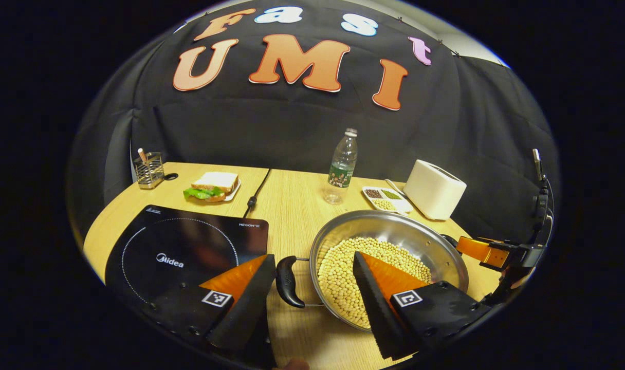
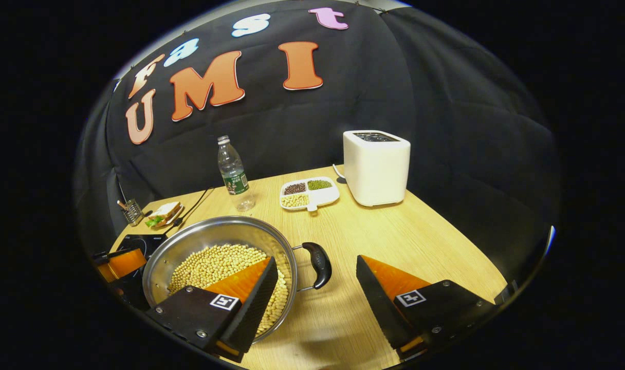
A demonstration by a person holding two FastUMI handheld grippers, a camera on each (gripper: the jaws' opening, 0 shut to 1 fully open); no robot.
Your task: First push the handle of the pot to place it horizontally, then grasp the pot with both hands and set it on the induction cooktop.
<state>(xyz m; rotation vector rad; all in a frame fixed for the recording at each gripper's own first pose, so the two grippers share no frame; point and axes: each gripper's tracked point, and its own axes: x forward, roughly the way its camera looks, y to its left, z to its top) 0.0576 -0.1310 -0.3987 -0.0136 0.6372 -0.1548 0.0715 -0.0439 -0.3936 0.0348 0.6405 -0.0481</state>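
A steel pot full of soybeans stands on the wooden table, right of the black induction cooktop. My left gripper is open, and the pot's left black handle lies between its fingers, untouched. One orange finger of the right gripper shows beyond the pot's far rim. In the right gripper view, my right gripper is open around the other black handle. Its left finger hangs over the pot. A corner of the cooktop shows behind the pot.
At the back of the table stand a water bottle, a white toaster and a divided dish of beans. A sandwich on a plate and a wire holder sit behind the cooktop, with a black cable beside them.
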